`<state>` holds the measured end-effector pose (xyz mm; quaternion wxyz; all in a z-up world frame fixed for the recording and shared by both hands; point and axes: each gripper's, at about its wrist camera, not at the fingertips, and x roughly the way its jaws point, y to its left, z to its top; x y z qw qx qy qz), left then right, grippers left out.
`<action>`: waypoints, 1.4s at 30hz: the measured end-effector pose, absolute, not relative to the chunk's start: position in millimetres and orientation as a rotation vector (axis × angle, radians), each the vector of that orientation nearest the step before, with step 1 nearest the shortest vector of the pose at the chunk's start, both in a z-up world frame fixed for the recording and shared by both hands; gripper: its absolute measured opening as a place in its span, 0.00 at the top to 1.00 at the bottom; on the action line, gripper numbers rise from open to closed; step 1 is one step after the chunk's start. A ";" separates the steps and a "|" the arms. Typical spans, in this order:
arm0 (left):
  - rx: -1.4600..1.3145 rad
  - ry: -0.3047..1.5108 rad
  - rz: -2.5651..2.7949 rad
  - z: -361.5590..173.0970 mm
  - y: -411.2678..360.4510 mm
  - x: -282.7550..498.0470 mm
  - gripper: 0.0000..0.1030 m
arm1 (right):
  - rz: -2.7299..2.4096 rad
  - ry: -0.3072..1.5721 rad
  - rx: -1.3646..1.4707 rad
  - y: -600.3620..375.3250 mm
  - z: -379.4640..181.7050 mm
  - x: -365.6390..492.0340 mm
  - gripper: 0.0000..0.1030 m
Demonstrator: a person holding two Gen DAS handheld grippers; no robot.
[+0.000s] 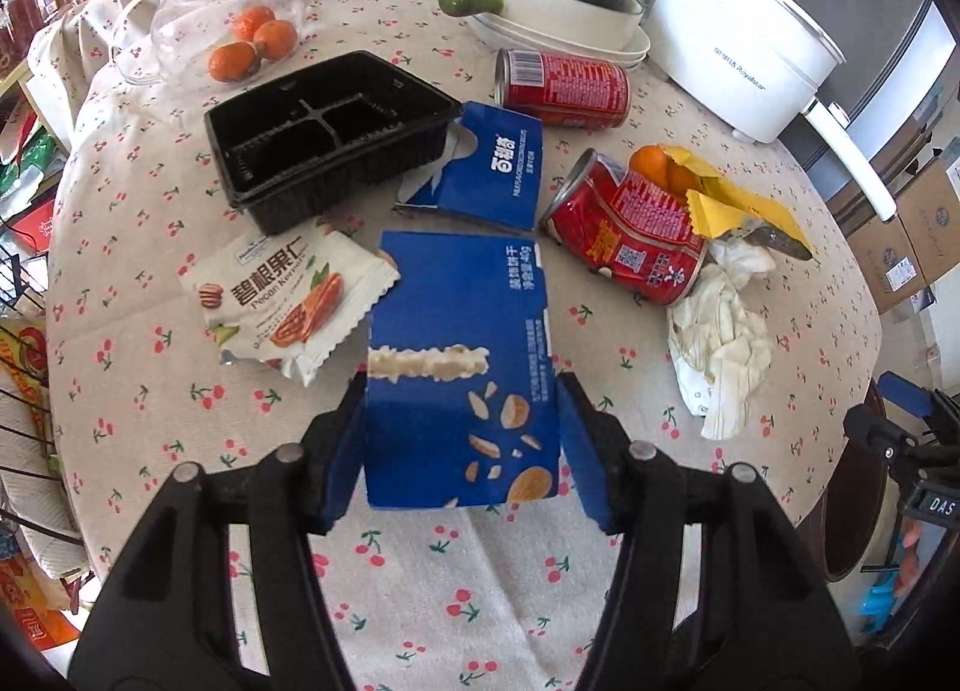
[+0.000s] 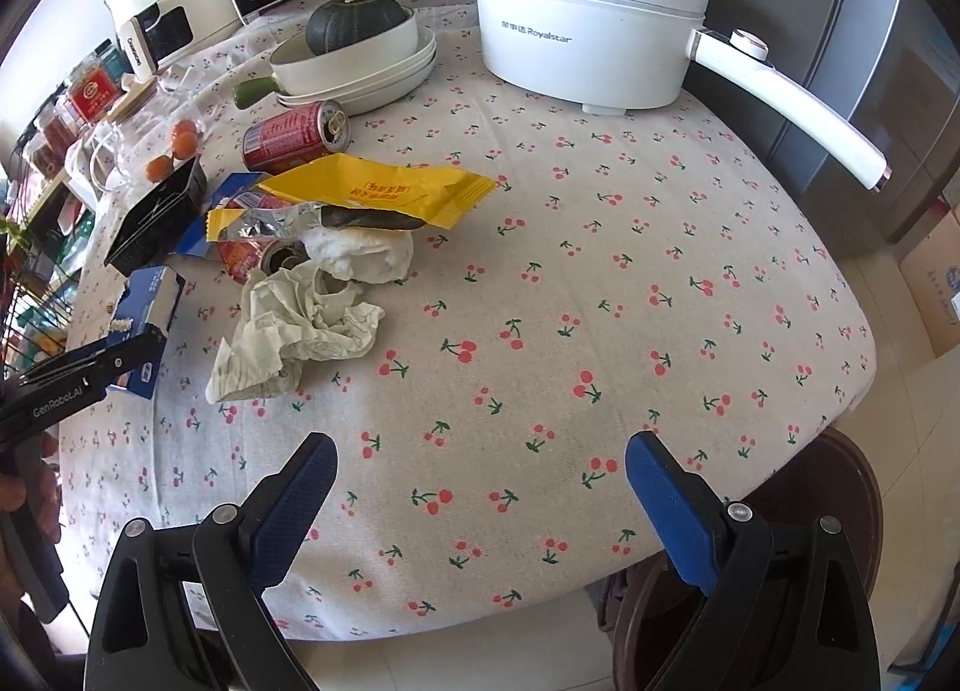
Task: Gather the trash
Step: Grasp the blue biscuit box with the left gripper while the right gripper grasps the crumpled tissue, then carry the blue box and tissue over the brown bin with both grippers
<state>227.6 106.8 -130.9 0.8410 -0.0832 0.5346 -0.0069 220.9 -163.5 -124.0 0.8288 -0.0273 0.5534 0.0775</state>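
My left gripper (image 1: 462,439) is shut on a blue snack box (image 1: 459,355), one finger on each side, and holds it over the cherry-print table; the box also shows in the right wrist view (image 2: 144,307). Beyond it lie a torn blue box piece (image 1: 486,169), a black plastic tray (image 1: 318,133), a pecan snack bag (image 1: 288,301), two red cans (image 1: 630,229) (image 1: 564,85), a yellow wrapper (image 2: 372,193) and crumpled tissue (image 2: 300,325). My right gripper (image 2: 480,469) is open and empty above the table's near edge.
A white electric pot (image 2: 588,43) with a long handle stands at the back. A white pan holding a green squash (image 2: 354,25) sits beside it. Tangerines (image 1: 252,43) lie under a glass cover at the back left. A dark round stool (image 2: 840,487) stands by the table edge.
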 end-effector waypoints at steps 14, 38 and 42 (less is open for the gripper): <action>-0.103 1.009 -0.040 -89.2 120.1 174.3 0.41 | 0.280 1.147 -0.016 -82.3 -143.1 240.0 0.05; -0.098 1.007 -0.058 -87.9 118.6 166.5 0.41 | 0.232 1.123 -0.101 -68.3 -171.9 253.1 0.44; -0.092 0.998 -0.059 -85.9 116.3 165.0 0.41 | 0.247 1.116 -0.136 -67.4 -164.4 245.3 0.50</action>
